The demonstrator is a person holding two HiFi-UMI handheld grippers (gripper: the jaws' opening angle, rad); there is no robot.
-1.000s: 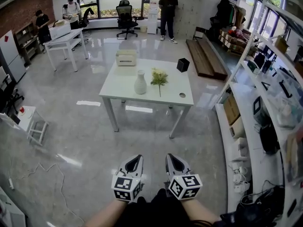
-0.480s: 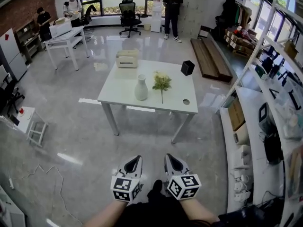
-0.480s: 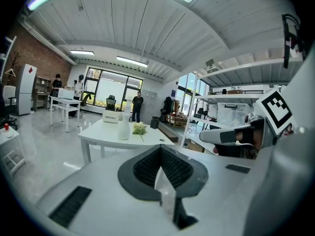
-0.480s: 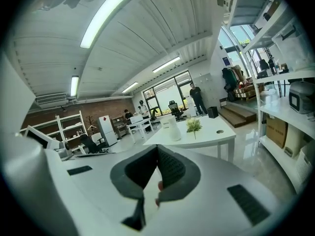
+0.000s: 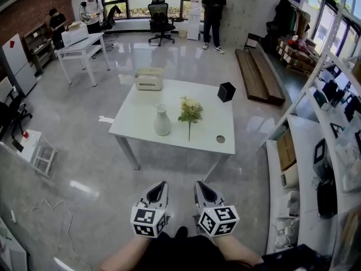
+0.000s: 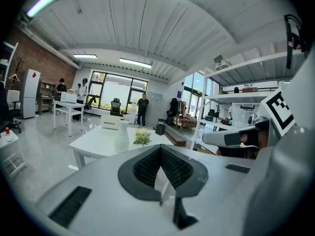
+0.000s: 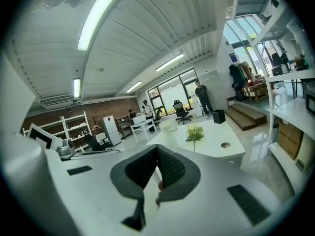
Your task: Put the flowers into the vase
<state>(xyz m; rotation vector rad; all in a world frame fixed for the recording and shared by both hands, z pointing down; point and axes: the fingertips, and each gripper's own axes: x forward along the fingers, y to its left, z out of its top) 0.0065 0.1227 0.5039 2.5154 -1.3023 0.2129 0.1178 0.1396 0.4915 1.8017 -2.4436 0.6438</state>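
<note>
A white vase (image 5: pixel 162 121) stands upright on the white table (image 5: pixel 141 109) ahead. To its right lies a bunch of pale flowers (image 5: pixel 190 110) with green leaves, its stem pointing toward me. Both grippers are held side by side low in the head view, well short of the table's near edge. My left gripper (image 5: pixel 159 185) and right gripper (image 5: pixel 201 185) are shut with nothing in them. The left gripper view shows the vase (image 6: pixel 121 137) and flowers (image 6: pixel 142 138) above the shut left gripper (image 6: pixel 161 149). The right gripper view shows the flowers (image 7: pixel 195 132) beyond the shut right gripper (image 7: pixel 157 151).
On the table also sit a beige box (image 5: pixel 149 78) at the far left, a black box (image 5: pixel 226 91) at the far right, and a round cable hole (image 5: pixel 220 139). White shelving (image 5: pixel 299 151) lines the right. A small stand (image 5: pixel 34 148) is left; people (image 5: pixel 213 10) stand far back.
The table with vase and flowers has grown larger and come closer in the head view. Both grippers travelled forward together, still shut and side by side.
</note>
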